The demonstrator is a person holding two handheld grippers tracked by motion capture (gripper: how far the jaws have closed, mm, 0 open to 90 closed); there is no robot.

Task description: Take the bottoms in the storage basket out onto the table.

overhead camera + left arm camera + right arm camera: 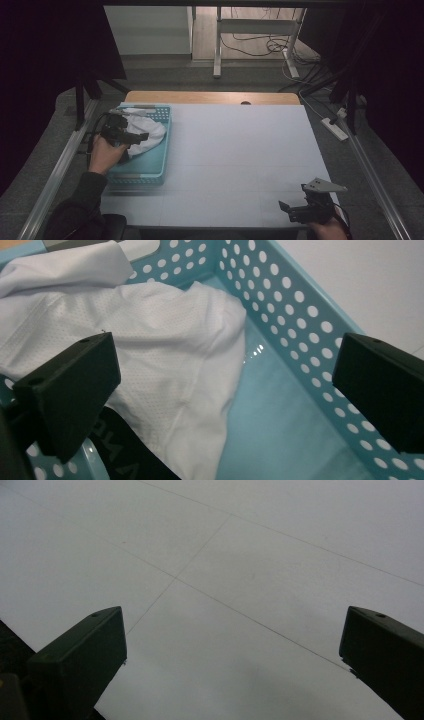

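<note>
High view: left gripper (131, 137) over basket (150, 167) at 9 o'clock of counter (240, 150) | left gripper view: jaws spread above soft, light white shirt (170, 350); pinch a raised fold | right gripper view: right gripper (232, 665) spread, empty.

White cloth (165, 340) heaped in basket (300, 305), near basket floor bare, table (240, 160) open

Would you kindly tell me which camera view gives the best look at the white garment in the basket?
The left gripper view: the white garment lies close up, its mesh weave plain, inside the teal basket. The high view shows it small, partly behind the left gripper. The right gripper view faces the bare table.
</note>
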